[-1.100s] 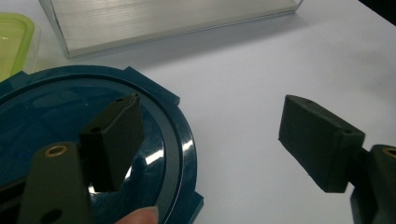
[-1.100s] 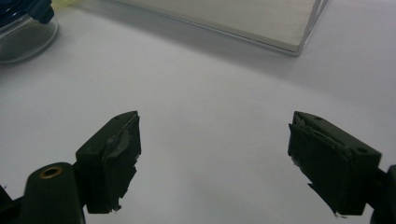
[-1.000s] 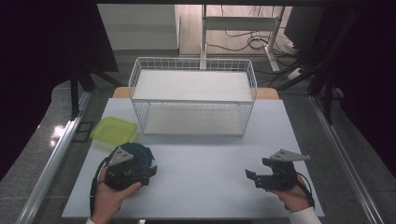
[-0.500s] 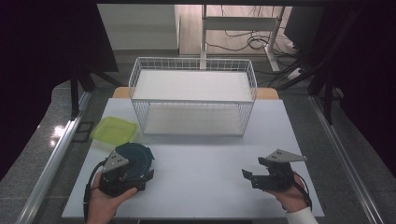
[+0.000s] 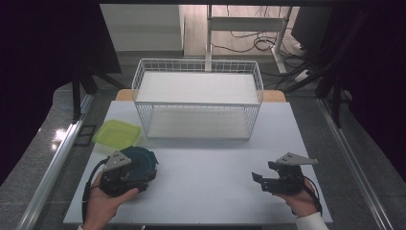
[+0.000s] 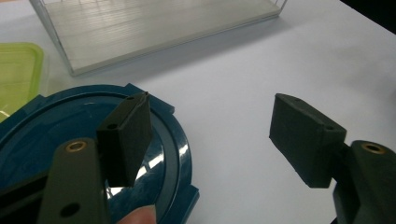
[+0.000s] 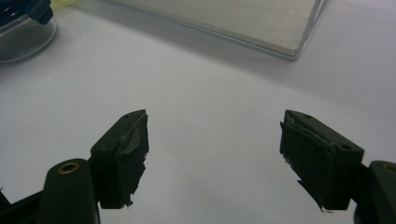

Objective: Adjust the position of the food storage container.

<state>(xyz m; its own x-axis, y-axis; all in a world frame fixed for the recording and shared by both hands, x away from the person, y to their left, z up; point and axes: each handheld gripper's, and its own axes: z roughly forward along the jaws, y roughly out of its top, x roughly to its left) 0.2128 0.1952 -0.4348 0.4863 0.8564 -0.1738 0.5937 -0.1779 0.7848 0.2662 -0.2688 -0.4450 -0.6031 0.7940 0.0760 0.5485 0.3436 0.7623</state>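
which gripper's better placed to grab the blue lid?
Left. The left gripper hangs right over the blue lid, jaws open and just closing, one jaw above its rim. The right gripper is open over bare table, well apart from it.

A wire basket [image 5: 198,98] stands at the table's [image 5: 210,172] far middle. A square lid [image 5: 117,134] lies left of its front corner. Just before that lid sits a round lidded container [image 5: 141,163], apparently touching it, under the left gripper [image 5: 125,170]. The right gripper [image 5: 261,179] hovers well apart, near the right front.
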